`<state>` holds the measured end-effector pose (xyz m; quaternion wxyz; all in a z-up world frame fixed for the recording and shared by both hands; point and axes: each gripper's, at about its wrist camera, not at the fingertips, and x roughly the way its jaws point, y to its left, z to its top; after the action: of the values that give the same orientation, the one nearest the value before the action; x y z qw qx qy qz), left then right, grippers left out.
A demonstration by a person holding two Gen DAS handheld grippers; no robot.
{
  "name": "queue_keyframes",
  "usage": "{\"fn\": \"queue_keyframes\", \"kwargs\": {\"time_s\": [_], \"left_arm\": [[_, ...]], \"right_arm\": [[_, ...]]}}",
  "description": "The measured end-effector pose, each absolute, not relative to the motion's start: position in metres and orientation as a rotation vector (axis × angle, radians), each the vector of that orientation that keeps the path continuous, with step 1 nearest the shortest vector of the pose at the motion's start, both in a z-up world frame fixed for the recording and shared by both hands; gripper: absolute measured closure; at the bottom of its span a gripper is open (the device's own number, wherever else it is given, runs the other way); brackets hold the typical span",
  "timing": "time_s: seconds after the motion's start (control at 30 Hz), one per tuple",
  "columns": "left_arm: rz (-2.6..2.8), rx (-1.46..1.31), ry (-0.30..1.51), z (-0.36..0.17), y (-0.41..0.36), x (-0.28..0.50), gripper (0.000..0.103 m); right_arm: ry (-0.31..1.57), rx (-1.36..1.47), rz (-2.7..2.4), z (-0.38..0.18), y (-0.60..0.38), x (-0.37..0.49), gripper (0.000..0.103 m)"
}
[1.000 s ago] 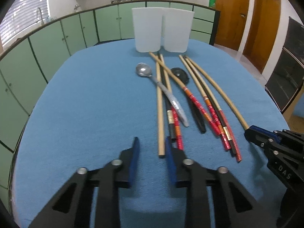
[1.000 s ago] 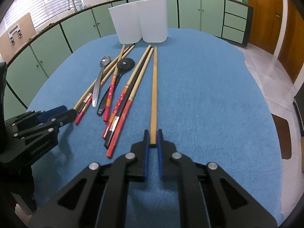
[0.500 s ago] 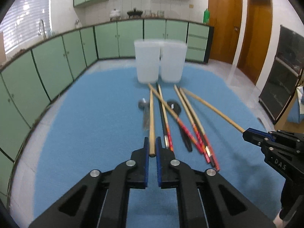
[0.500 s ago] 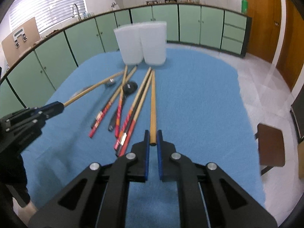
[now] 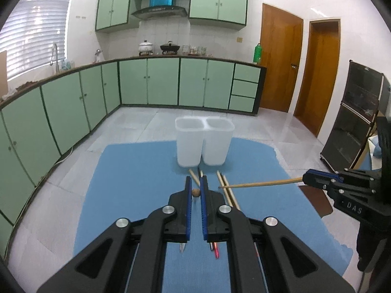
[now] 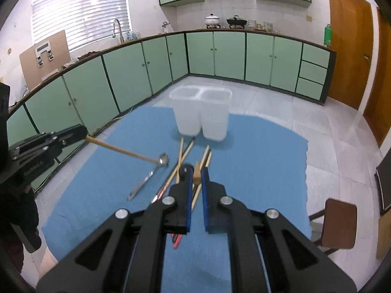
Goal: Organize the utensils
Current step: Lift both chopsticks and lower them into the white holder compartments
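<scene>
left gripper (image 5: 194, 193) clamping a chopstick (image 5: 195, 192) end-on | right gripper (image 6: 194, 174) clamping another chopstick (image 6: 197, 171) | both aiming at bin (image 5: 203, 144), frame centre, likely for dropping in

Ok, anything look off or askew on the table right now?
Nothing damaged or spilled. Each gripper, left and right, holds one plain chopstick aloft. The rest lie crossed in a loose heap with a spoon before the empty white holder.
</scene>
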<state>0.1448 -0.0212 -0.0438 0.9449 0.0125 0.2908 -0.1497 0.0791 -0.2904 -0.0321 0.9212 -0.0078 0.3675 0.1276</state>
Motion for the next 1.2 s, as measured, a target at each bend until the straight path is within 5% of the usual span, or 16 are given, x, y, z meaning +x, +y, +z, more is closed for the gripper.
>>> {"fn": "queue_keyframes", "kwargs": {"time_s": [0.73,1.2], "left_arm": [[-0.338,-0.052,0.326,0.103,-0.025,0.237,0.096],[-0.301,-0.033,0.495,0.047,-0.065,0.342,0.096]], "right_arm": [[0.691,-0.117,0.291,0.103,-0.313,0.187,0.097],[0.876,-0.148,0.28,0.041,-0.277,0.28,0.095]]}}
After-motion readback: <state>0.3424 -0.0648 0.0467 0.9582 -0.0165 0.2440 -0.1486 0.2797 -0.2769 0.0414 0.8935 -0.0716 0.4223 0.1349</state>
